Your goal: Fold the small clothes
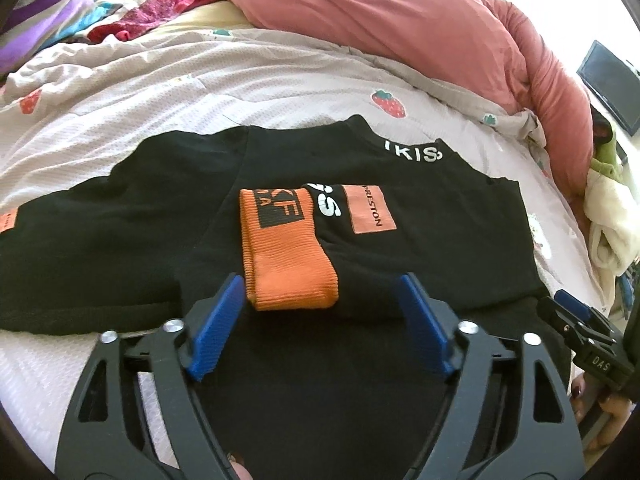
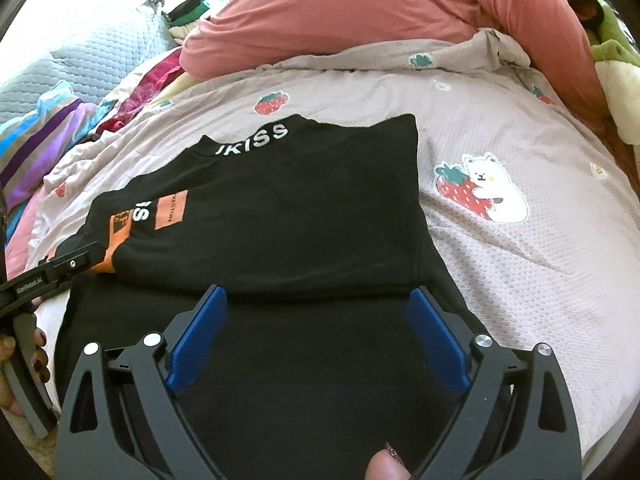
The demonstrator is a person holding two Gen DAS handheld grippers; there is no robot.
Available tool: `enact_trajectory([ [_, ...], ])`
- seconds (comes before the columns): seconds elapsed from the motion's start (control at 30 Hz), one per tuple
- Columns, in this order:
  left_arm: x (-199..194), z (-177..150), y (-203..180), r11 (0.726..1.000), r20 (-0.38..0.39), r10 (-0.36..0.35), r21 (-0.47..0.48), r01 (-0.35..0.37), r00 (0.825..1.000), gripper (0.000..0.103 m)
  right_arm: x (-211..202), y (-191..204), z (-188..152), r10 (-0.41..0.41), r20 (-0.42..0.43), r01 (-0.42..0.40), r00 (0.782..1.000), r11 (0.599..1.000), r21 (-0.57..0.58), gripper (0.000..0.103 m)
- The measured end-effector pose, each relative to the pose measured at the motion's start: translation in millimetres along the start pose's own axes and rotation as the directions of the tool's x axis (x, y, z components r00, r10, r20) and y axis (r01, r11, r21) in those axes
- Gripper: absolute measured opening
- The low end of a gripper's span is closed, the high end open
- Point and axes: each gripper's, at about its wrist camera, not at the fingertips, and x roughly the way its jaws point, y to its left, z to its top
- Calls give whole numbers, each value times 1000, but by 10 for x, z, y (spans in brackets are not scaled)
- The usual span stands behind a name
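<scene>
So there was just one garment in play, a black shirt point(image 1: 280, 168), soft knit, partly folded and lying flat in the middle of the bed on a pale waffle-textured quilt point(image 2: 520, 264) printed with strawberries and a little white bear hugging one. White letters at the collar read "KISS" with a partly cut-off letter in front. On the chest was one flat orange patch point(image 1: 370, 210) reading "PRESTON", plus big white letters ending in "SS". One ribbed orange cuff point(image 1: 286, 258) was folded over onto the shirt front, with a black square block of lettering on it I couldn't fully read.

Two tools total, both black metal with blue ridged pads. The left tool point(image 1: 320, 298) had its fingers spread wide apart right at the near folded edge of the shirt, the orange cuff's end sitting between the tips. The right tool point(image 2: 320, 306) was spread apart too, at the same folded edge farther toward the bed's right side, gripping nothing.

One puffy pink duvet point(image 2: 340, 12) was bunched up along the far edge of the bed.
</scene>
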Motion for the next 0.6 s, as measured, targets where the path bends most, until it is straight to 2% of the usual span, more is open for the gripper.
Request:
enact_trajectory([
  [0.1,-80,-10,13,1000,12,1,-2,-1,1000,78,-55,34,8,11,11,-11,1000,1000,3,96],
  [0.3,-257,-46,80,1000,48,22,-12,-21,999,87,-180,142,44,37,41,-37,998,999,-5,98],
  [0.37,-302,-54,109,999,57,33,-17,-32,998,93,-223,186,54,45,55,-44,997,999,-10,98],
  [0.6,-482,-103,289,997,81,62,-46,-59,995,93,-320,402,96,65,79,-61,995,997,-49,98],
])
